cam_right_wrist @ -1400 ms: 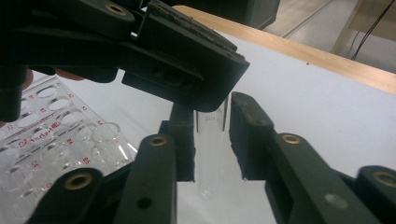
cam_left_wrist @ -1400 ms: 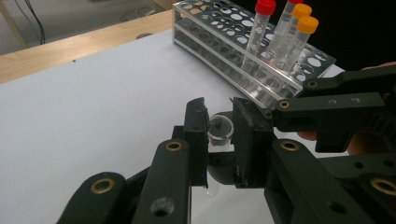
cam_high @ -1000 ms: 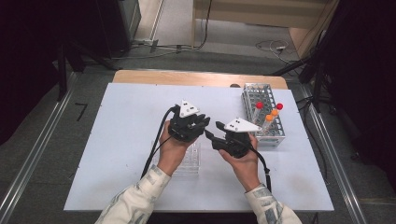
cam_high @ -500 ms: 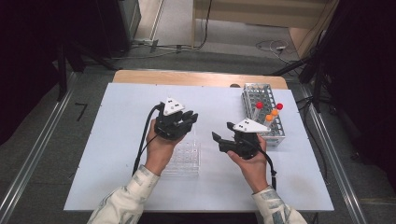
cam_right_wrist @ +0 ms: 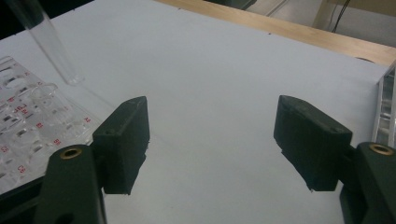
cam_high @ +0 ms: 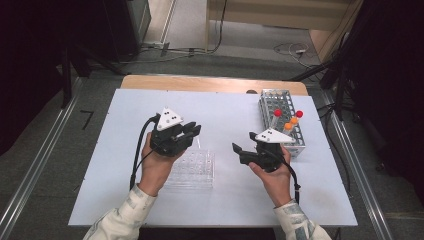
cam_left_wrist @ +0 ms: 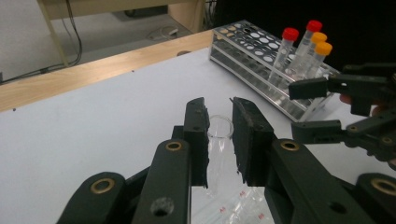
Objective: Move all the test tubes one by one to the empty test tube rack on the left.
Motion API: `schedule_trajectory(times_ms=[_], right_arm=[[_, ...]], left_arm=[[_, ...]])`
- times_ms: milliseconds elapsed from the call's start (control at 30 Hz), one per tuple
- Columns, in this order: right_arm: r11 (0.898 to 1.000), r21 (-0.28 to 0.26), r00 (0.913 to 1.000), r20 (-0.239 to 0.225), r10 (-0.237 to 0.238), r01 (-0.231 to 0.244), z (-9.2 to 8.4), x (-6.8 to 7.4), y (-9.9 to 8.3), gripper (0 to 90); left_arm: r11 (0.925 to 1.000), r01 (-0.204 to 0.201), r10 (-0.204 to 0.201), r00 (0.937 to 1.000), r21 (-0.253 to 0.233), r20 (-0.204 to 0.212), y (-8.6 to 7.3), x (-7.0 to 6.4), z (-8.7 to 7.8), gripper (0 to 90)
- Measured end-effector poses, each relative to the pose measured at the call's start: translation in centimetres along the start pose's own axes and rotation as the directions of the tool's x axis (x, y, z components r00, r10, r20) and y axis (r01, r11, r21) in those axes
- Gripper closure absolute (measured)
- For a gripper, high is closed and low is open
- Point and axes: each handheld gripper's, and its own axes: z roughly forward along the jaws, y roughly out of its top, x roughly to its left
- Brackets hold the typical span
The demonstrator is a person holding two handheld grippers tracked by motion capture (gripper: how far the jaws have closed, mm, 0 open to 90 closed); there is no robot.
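A clear, uncapped test tube (cam_left_wrist: 218, 140) stood upright between the jaws of the left claw (cam_left_wrist: 219, 135), which had closed on it; the left gripper view showed its open rim plainly, while the right gripper view caught the tube's rounded lower end (cam_right_wrist: 46, 42) hanging just above the clear plastic rack (cam_right_wrist: 28, 121) (its holes marked in red). In the high view that clear rack (cam_high: 192, 170) lay on the white table (cam_high: 120, 120) directly under the left claw (cam_high: 187, 136). The right claw (cam_right_wrist: 212, 140) was wide open and held nothing, to the right of the clear rack. Beyond it stood one metal rack (cam_high: 280, 117) near the table's far right corner, carrying four capped tubes: two red-capped (cam_left_wrist: 289, 44), two orange-capped (cam_left_wrist: 320, 56).
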Motion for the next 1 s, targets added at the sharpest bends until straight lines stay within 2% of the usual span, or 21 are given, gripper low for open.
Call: schedule_trajectory(times_ms=[167, 200, 300, 367, 533, 1000], right_arm=[[1.0, 0.0, 0.9998, 0.019, -0.007, 0.007, -0.1, 0.1, 0.0, 25.1], [1.0, -0.002, 0.9997, 0.023, -0.01, 0.01, -0.2, 0.2, 0.0, 27.5], [1.0, -0.009, 0.9999, 0.001, -0.015, 0.015, -0.3, 0.2, 0.0, 29.6], [1.0, -0.01, 0.9998, 0.0, -0.022, 0.022, -0.3, 0.3, 0.0, 28.1], [1.0, 0.003, 0.9999, -0.015, -0.002, 0.002, -0.2, 0.1, -0.1, 25.5], [1.0, -0.003, 1.0, -0.007, 0.007, -0.007, -0.5, -0.1, 0.0, 18.2]], left_arm=[[0.9998, -0.017, 0.017, 0.9997, 0.008, 0.016, -0.3, -0.7, -0.5, 76.7], [0.9997, -0.021, 0.021, 0.9996, 0.013, 0.016, -0.4, -0.8, -0.6, 76.7], [0.9993, -0.026, 0.025, 0.9996, 0.025, 0.016, -0.6, -1.1, -0.6, 76.7], [0.9993, -0.027, 0.026, 0.9995, 0.028, 0.018, -0.7, -1.2, -0.7, 76.7], [0.9984, -0.042, 0.042, 0.999, 0.038, 0.013, -1.0, -1.4, -0.6, 76.7], [0.996, -0.064, 0.064, 0.9979, 0.063, 0.007, -2.1, -2.0, 0.2, 76.6]])
